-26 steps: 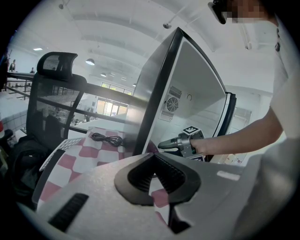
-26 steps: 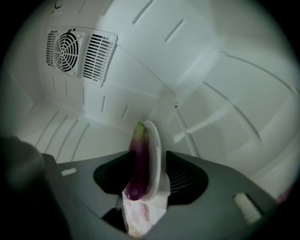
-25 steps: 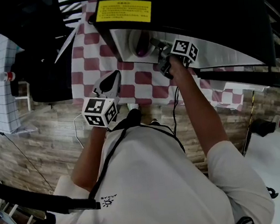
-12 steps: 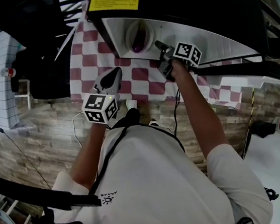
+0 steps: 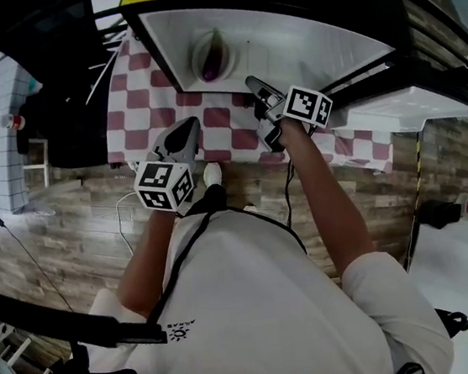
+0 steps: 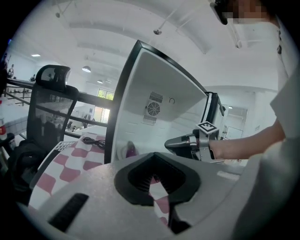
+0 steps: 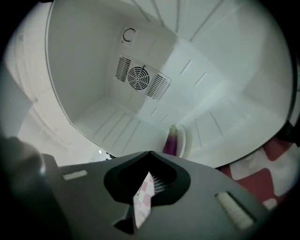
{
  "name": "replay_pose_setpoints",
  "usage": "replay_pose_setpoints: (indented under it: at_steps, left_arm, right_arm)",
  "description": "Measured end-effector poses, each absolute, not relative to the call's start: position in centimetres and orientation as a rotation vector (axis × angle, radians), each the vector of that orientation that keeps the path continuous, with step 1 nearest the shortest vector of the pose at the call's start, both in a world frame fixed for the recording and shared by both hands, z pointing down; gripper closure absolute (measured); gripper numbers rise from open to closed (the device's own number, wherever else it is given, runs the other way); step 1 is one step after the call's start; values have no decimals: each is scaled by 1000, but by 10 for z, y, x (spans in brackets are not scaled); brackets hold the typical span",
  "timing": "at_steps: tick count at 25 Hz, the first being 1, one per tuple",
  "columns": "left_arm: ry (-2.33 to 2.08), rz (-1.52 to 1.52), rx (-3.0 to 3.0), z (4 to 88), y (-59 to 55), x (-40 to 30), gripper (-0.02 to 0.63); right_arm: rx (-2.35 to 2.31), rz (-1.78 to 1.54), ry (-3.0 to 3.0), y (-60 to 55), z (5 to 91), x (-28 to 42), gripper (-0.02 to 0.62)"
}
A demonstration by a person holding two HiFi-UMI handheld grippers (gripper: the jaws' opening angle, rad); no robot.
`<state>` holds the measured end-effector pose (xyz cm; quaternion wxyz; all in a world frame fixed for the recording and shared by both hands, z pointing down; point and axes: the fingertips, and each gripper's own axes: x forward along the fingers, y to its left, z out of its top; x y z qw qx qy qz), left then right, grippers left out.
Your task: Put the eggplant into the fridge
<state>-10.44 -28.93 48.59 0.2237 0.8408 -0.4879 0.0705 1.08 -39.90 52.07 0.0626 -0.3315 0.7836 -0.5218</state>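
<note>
The purple eggplant (image 5: 210,58) lies on a white plate (image 5: 197,48) on the floor of the open white fridge (image 5: 309,41). It also shows in the right gripper view as the eggplant (image 7: 171,140) and, small, in the left gripper view as the eggplant (image 6: 131,151). My right gripper (image 5: 253,84) hangs just outside the fridge opening, shut and empty, well short of the eggplant. My left gripper (image 5: 185,130) is lower left over the checkered cloth; its jaws look shut with nothing in them.
The fridge stands on a table with a red-and-white checkered cloth (image 5: 231,127). A black office chair (image 6: 49,108) is at the left, and a black cable (image 6: 93,140) lies on the cloth. The open fridge door (image 5: 393,107) juts out at the right. Below is wooden floor (image 5: 54,238).
My right gripper has drawn back out of the fridge and up, and its jaws have closed empty. The eggplant stays on the plate inside. The left gripper has shifted a little.
</note>
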Motion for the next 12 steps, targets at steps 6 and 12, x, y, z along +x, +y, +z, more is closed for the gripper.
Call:
replay_pose_setpoints:
  at_steps: [6, 12]
  left_arm:
    - [-1371, 171, 2325, 476, -255, -84, 600]
    - [-1382, 152, 2337, 466, -223, -62, 600]
  right_arm:
    - [-982, -1439, 2457, -349, 493, 33, 591]
    - [-1019, -1281, 2537, -298, 470, 65, 591]
